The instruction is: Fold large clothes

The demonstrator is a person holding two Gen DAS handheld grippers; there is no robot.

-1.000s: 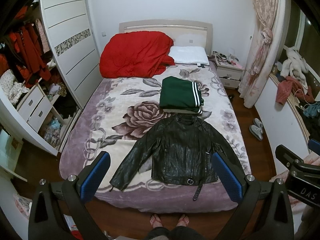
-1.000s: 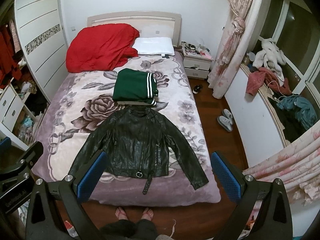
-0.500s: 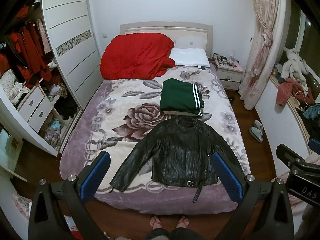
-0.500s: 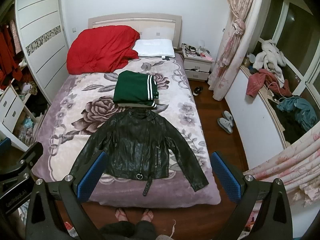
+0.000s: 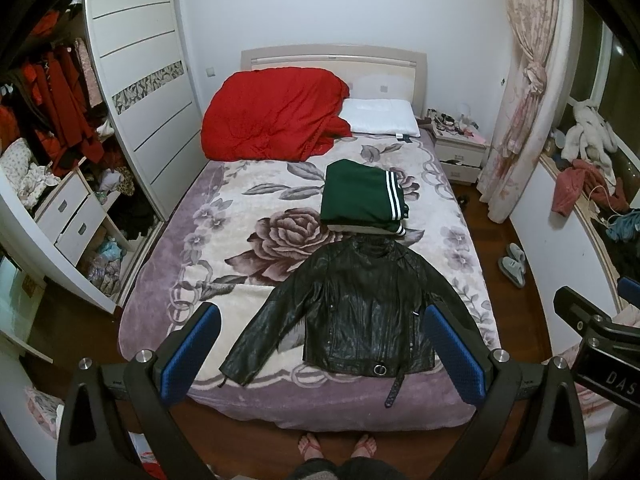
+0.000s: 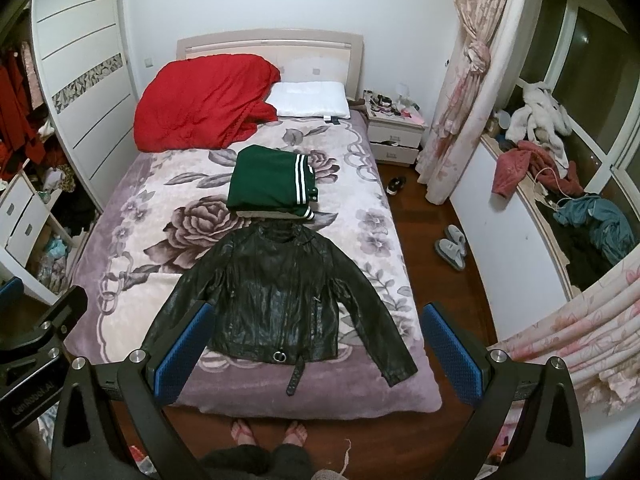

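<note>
A black leather jacket (image 5: 360, 304) lies flat, face up, sleeves spread, near the foot of the bed (image 5: 224, 264); it also shows in the right wrist view (image 6: 276, 296). A folded green garment with white stripes (image 5: 362, 200) sits just beyond its collar, also in the right wrist view (image 6: 268, 182). My left gripper (image 5: 320, 352) is open and empty, held high above the foot of the bed. My right gripper (image 6: 316, 348) is open and empty, likewise well above the jacket's hem.
A red duvet (image 5: 272, 116) and white pillow (image 5: 380, 116) lie at the headboard. An open wardrobe with clothes (image 5: 52, 120) is left, a nightstand (image 5: 458, 148) and curtain (image 5: 520, 100) right. Slippers (image 6: 452, 246) lie on the floor. The person's feet (image 6: 268, 432) are at the bed's foot.
Both views have shifted slightly downward, so the bed and jacket sit a little lower in frame. The jacket and both grippers' opening are unchanged.
</note>
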